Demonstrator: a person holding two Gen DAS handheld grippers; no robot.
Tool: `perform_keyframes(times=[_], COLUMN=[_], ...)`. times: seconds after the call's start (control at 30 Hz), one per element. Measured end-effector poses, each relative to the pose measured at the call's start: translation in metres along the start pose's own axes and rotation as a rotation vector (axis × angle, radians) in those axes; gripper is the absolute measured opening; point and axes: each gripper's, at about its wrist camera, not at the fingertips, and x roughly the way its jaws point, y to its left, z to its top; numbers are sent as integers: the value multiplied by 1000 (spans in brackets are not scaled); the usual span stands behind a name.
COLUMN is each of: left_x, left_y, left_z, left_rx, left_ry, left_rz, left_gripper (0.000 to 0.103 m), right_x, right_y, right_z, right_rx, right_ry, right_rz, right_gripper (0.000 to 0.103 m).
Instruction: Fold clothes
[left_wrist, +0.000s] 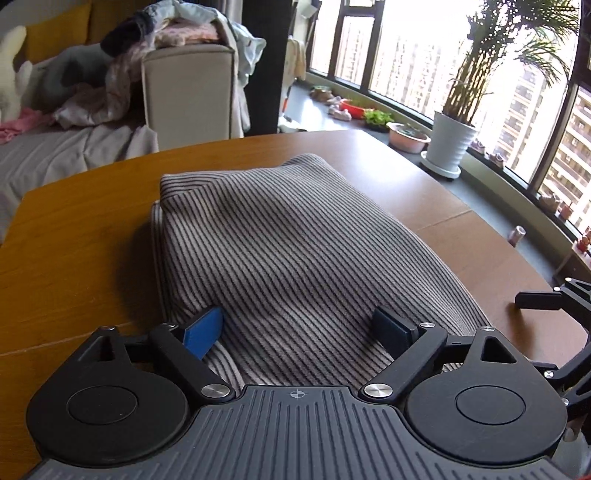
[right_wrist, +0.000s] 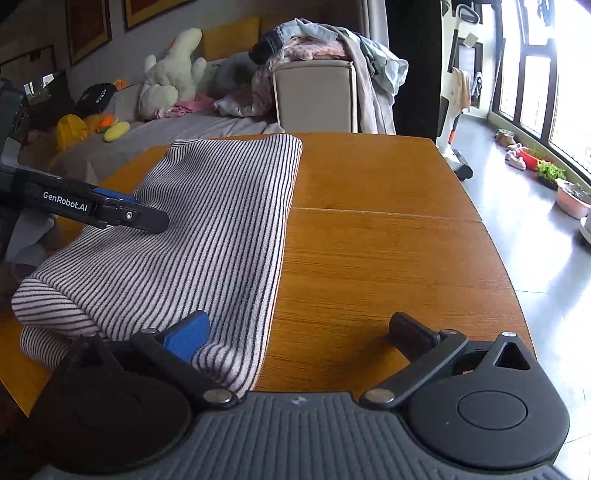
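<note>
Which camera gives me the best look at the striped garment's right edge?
The right wrist view: the striped garment shows its whole straight right edge against the bare wooden table. The left wrist view looks along the garment's top, and there that edge curves out of sight.

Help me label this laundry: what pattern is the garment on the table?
Thin dark stripes on pale fabric; the garment shows best in the right wrist view.

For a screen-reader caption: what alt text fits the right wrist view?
A folded striped garment lies on a wooden table, the open right gripper straddling its near edge. The left gripper reaches over it from the left; a cluttered sofa is behind.
</note>
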Motion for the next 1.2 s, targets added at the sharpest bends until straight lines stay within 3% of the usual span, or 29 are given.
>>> perform_keyframes(times=[0.2, 0.3, 0.4, 0.5, 0.57, 0.6, 0.77, 0.83, 0.97, 1.07, 1.1, 1.13, 1.2], left_x=[-18, -35, -47, -54, -58, -61, -75, -83, -102, -113, -116, -119, -124], left_y=[0, -4, -9, -17, -21, -22, -20, -17, -11, -10, -11, -11, -12], left_z=[-8, -16, -25, -40, -51, -55, -67, -68, -73, -78, -80, -81, -85], left_rx=[-10, 25, 71, 132, 174, 189, 203, 201, 203, 218, 228, 239, 262], left_ry=[-11, -30, -43, -43, -45, -50, -54, -64, -91, -93, -91, -89, -86], left_rz=[23, 34, 48, 77, 94, 104, 118, 121, 143, 140, 136, 132, 125], left_gripper=[93, 94, 95, 95, 95, 96, 96, 97, 98, 99, 99, 99, 99], right_x=[-6, -28, -47, -45, -27, -19, -39, -54, -58, -43, -40, -38, -33], right_y=[-2, 11, 37, 62, 76, 82, 88, 95, 121, 138, 142, 144, 137], right_z=[4, 14, 25, 24, 10, -1, -2, -3, -20, -33, -36, -35, -16], right_rx=[26, -58, -178, -255, -325, -343, -399, -457, -624, -706, -726, -722, -603], right_ry=[-19, -132, -202, -159, -45, -1, -62, -101, -115, -124, -142, -142, -92], right_rz=[0, -22, 39, 118, 143, 161, 150, 194, 259, 247, 231, 217, 242], right_gripper=[103, 101, 73, 73, 73, 78, 81, 87, 89, 89, 86, 72, 58])
